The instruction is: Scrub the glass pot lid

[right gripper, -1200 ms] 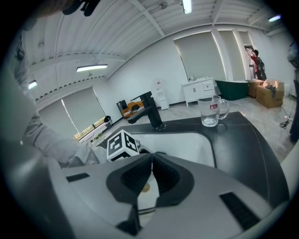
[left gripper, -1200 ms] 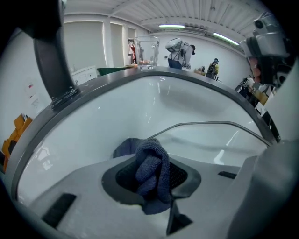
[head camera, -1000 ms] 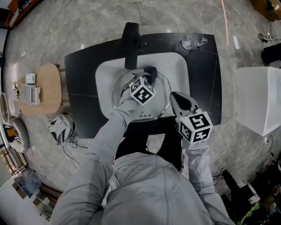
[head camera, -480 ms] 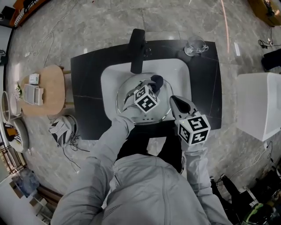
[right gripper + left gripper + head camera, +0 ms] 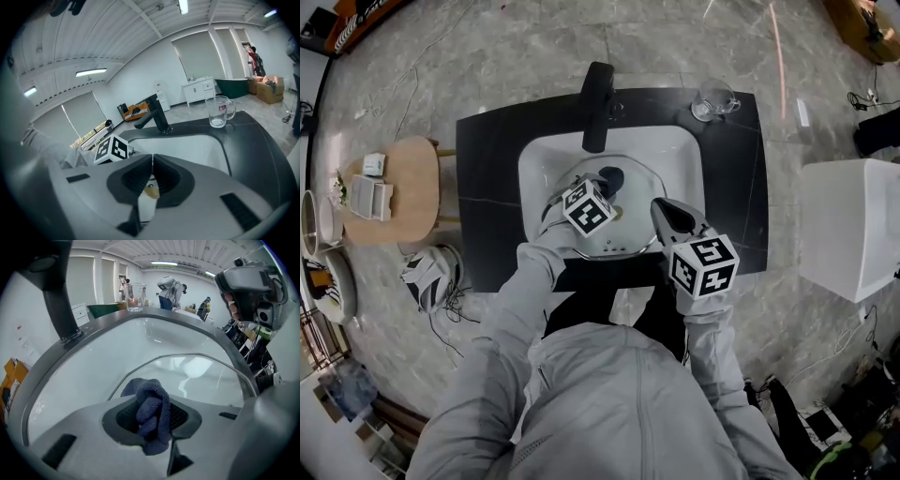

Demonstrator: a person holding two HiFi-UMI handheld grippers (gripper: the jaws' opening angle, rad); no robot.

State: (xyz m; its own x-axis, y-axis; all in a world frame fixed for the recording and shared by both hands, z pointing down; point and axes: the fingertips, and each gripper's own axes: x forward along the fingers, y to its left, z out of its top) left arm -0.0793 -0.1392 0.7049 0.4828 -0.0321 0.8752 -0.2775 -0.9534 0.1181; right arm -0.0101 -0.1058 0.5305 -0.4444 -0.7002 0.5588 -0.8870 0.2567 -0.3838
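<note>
Seemingly clear, metal-rimmed glass lid [image 5: 639,192]

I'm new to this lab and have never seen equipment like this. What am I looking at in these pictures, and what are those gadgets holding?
No robot here: a person holds a hand-held claw in each hand. The overhead picture comes from a camera on the person's head, looking down; the other two come from cameras riding on each claw, looking along its jaws. Below is a white sink set in a black counter, with a black tap and a glass mug on the counter. A glass pot lid sits in the sink. The left claw is shut on a dark blue cloth held over the lid. The right claw is shut on what looks like the lid's rim, steadying it.
</note>
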